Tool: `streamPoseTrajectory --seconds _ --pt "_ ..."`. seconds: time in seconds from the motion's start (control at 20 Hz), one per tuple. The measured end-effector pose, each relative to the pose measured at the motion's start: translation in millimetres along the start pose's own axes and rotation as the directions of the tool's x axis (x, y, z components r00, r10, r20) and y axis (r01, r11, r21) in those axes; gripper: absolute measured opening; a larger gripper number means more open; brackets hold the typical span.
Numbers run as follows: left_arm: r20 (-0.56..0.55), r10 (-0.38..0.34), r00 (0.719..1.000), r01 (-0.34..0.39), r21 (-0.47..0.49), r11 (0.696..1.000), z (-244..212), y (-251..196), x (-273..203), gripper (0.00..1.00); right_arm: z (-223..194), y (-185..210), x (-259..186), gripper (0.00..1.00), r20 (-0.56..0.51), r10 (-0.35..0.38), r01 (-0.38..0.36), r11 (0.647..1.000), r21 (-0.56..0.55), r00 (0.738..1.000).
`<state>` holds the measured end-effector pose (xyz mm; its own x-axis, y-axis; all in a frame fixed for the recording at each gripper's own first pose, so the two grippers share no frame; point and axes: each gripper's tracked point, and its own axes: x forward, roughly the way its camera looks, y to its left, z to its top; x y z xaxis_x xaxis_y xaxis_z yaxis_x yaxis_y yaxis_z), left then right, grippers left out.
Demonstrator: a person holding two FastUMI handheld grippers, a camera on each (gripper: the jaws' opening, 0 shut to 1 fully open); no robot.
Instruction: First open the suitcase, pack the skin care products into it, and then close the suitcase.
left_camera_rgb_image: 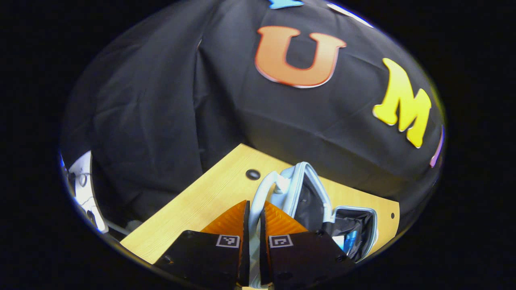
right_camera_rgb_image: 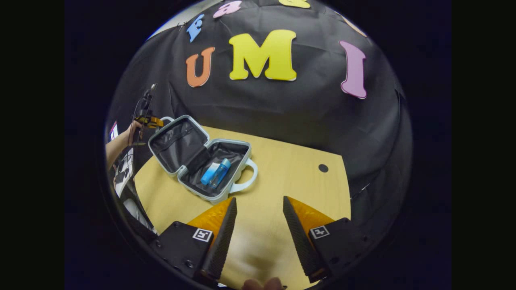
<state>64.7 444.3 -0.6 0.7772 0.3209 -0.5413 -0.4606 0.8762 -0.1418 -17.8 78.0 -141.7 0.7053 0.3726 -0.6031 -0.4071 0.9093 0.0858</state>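
Note:
A small pale-blue suitcase [right_camera_rgb_image: 225, 189] lies open on the wooden table [right_camera_rgb_image: 290, 173], its lid [right_camera_rgb_image: 177, 143] raised at the left. Two blue skin care products [right_camera_rgb_image: 217, 172] lie side by side in its black-lined base. In the left gripper view my left gripper [left_camera_rgb_image: 253, 211] is shut on the white lid handle [left_camera_rgb_image: 262, 191], with the lid [left_camera_rgb_image: 300, 189] just beyond it and the products [left_camera_rgb_image: 350, 241] showing in the base. The right gripper view also shows the left gripper [right_camera_rgb_image: 148, 121] far off, at the lid handle. My right gripper [right_camera_rgb_image: 260, 205] hangs open over bare table, right of the suitcase's front handle [right_camera_rgb_image: 246, 177].
The table has a dark round hole [right_camera_rgb_image: 323, 168] near its far right corner and another hole [left_camera_rgb_image: 252, 174] by the lid. A person's forearm [right_camera_rgb_image: 117, 145] reaches in at the left. Black cloth closes off the back and the sides.

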Motion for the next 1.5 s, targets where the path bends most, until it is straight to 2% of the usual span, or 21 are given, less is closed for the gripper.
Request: streamPoseTrajectory --seconds 0.15,0.25,0.3,0.4,0.65,0.8,0.85,1.15,1.25,1.3,1.35,1.5 --pt "0.058 -0.015 0.998 0.011 0.077 0.997 21 -54 -38 0.12 4 -14 -20 0.69 0.072 -0.024 0.025 1.0 -0.014 0.997" --pt "0.082 -0.032 0.996 0.021 0.129 0.991 25 -95 -58 0.12 3 -24 -33 0.64 0.107 -0.047 0.045 0.999 0.016 0.993" --pt "0.095 -0.048 0.994 0.032 0.162 0.986 25 -117 -69 0.12 3 -27 -38 0.67 0.122 -0.055 0.05 0.998 0.039 0.991" --pt "0.129 -0.088 0.988 0.056 0.234 0.971 22 -165 -88 0.11 0 -43 -46 0.67 0.143 -0.084 0.075 0.995 0.066 0.986" --pt "0.187 -0.133 0.973 0.074 0.293 0.953 -18 -261 -105 0.11 -20 -78 -69 0.67 0.149 -0.142 0.125 0.985 0.118 0.979" --pt "0.179 -0.201 0.963 0.129 0.347 0.929 -53 -316 -103 0.11 -38 -105 -81 0.64 0.123 -0.192 0.174 0.974 0.144 0.974" --pt "0.164 -0.218 0.962 0.146 0.364 0.92 -64 -328 -97 0.11 -44 -117 -87 0.67 0.11 -0.211 0.194 0.97 0.148 0.971" --pt "0.034 -0.269 0.963 0.232 0.41 0.882 -156 -394 -66 0.11 -73 -161 -114 0.67 0.033 -0.311 0.302 0.939 0.162 0.95" --pt "0.005 -0.263 0.965 0.236 0.421 0.876 -178 -403 -52 0.11 -79 -170 -118 0.68 0.015 -0.337 0.331 0.931 0.153 0.941" --pt "-0.007 -0.261 0.965 0.239 0.424 0.874 -187 -406 -44 0.11 -82 -173 -120 0.64 0.006 -0.344 0.339 0.928 0.151 0.939" --pt "-0.02 -0.256 0.966 0.24 0.429 0.871 -194 -408 -36 0.11 -87 -177 -121 0.67 -0.008 -0.35 0.347 0.926 0.15 0.937" --pt "-0.039 -0.239 0.97 0.231 0.446 0.865 -209 -414 -22 0.11 -92 -185 -122 0.67 -0.025 -0.362 0.361 0.917 0.169 0.932"
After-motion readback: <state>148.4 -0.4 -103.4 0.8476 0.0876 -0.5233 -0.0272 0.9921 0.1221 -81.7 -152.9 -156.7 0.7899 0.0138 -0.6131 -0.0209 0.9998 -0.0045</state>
